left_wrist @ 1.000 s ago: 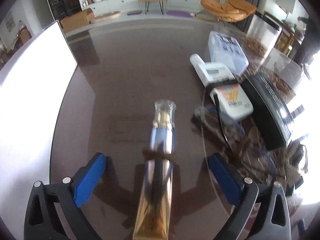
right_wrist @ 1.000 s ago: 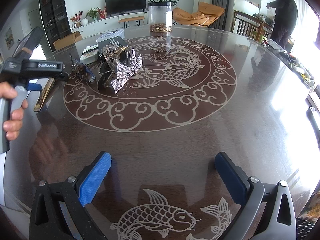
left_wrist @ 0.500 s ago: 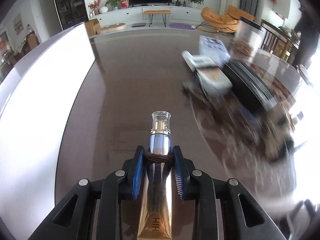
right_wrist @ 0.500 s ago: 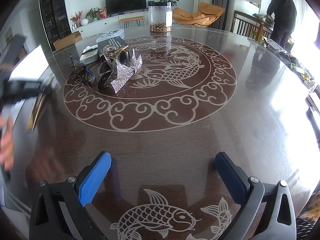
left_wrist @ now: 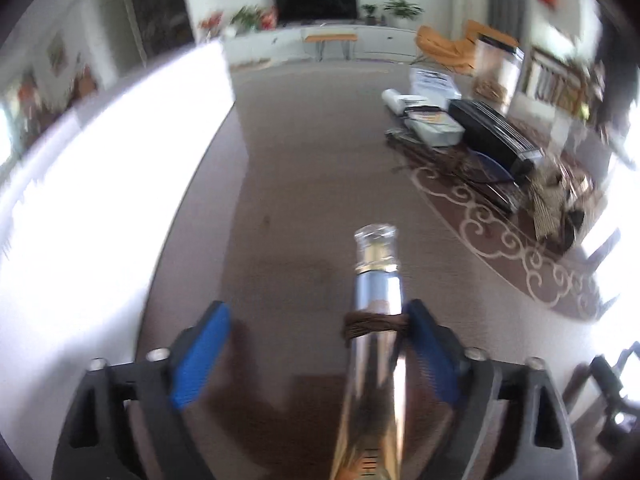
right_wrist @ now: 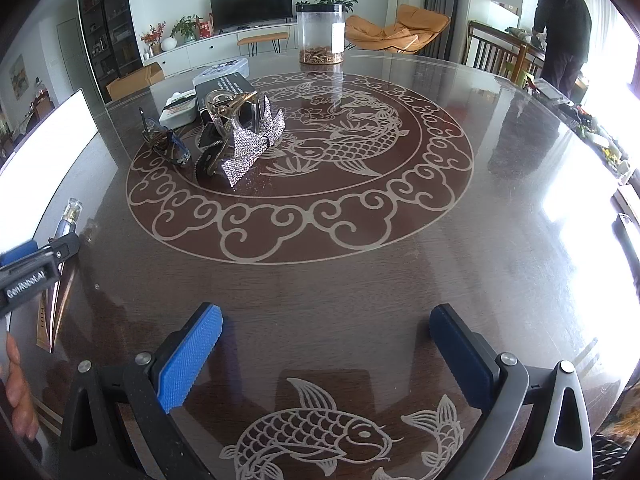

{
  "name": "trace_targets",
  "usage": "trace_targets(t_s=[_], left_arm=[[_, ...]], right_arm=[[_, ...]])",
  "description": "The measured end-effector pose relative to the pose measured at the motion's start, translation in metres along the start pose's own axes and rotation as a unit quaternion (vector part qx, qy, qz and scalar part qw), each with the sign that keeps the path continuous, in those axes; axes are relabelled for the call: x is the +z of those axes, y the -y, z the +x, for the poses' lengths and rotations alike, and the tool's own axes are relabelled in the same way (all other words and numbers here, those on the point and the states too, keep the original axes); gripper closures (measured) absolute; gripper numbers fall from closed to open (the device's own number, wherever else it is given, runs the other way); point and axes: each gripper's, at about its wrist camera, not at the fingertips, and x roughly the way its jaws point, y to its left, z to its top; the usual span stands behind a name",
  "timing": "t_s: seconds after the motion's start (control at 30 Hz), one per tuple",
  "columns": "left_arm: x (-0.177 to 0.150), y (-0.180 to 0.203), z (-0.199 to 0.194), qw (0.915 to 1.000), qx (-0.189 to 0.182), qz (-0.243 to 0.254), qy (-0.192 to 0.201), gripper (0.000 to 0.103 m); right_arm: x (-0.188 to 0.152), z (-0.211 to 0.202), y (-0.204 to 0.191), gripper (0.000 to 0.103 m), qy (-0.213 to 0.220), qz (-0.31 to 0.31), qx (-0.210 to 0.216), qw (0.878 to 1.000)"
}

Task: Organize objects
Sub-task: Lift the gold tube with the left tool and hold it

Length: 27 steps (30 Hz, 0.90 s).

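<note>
Your left gripper (left_wrist: 316,336) hangs low over the dark table (left_wrist: 304,184), its jaws opening and already wide; the gold-and-silver cosmetic tube (left_wrist: 374,344) lies between them, pressed by neither pad. The tube sits off-centre, just beside the blue pad on the right side of the left wrist view, well apart from the other, and a brown hair tie (left_wrist: 374,326) rings its middle. Whether that near pad touches the tube cannot be told through the blur. In the right wrist view the tube (right_wrist: 60,248) lies flat along the table's left edge, clear cap pointing away from you, apart from the other things. That placement reads as deliberate: a spot of its own near the white board (left_wrist: 100,200), so the long tube does not crowd the pile.

Your right gripper (right_wrist: 326,354) waits with its fingers spread and nothing between them, above the fish pattern at the near edge, likely kept clear until the left hand finishes.

The rest of the objects cluster at the far left of the table's ornamental ring: eyeglasses (right_wrist: 166,146), a rhinestone bow (right_wrist: 252,146), a gold hair claw (right_wrist: 230,102), a black box (right_wrist: 222,86) and a white packet (right_wrist: 180,110). A clear jar (right_wrist: 320,34) stands alone at the far rim. A person (right_wrist: 564,28) stands in the background on the right.
</note>
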Motion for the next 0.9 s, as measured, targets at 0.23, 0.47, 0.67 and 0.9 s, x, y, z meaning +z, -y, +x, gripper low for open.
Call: trace_targets(t_s=[0.23, 0.47, 0.67, 0.9], left_arm=[[-0.0022, -0.002, 0.0015, 0.9999, -0.014, 0.008, -0.002, 0.0], [-0.002, -0.0004, 0.0013, 0.9999, -0.015, 0.008, -0.001, 0.0], [-0.0022, -0.0003, 0.0011, 0.9998, -0.014, 0.011, -0.007, 0.0], [-0.0016, 0.0001, 0.0014, 0.999, -0.03, 0.031, -0.012, 0.0]], right_arm=[[0.0001, -0.0001, 0.0, 0.0, 0.0, 0.0, 0.0, 1.0], [0.0, -0.0001, -0.0001, 0.0, 0.0, 0.0, 0.0, 1.0], [0.0, -0.0001, -0.0002, 0.0, 0.0, 0.0, 0.0, 1.0], [0.0001, 0.0, -0.0002, 0.0, 0.0, 0.0, 0.0, 1.0]])
